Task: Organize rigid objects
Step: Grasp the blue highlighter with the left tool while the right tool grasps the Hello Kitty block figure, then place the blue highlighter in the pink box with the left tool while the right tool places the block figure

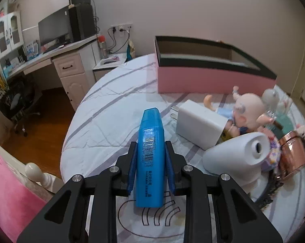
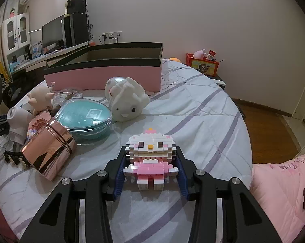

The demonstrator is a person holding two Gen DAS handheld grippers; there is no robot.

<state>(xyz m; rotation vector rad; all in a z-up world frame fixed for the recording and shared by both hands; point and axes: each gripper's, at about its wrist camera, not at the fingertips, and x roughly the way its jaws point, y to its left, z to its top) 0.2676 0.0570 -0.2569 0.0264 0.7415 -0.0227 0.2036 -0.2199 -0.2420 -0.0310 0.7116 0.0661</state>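
A bed (image 2: 203, 109) with a white cover crossed by grey-lilac stripes carries everything. At its far side sits a long pink box (image 2: 103, 75) with a dark rim, open at the top. Nearer, in the left half of the right wrist frame, lie a white rabbit figure (image 2: 126, 99), a teal case in a clear shell (image 2: 85, 117), a shiny copper-coloured jar (image 2: 49, 151) on its side, a white bottle (image 2: 16, 121) and a pale doll (image 2: 41, 99). In the left wrist frame a white charger (image 1: 201, 123) lies centre right on the cover, touching the doll
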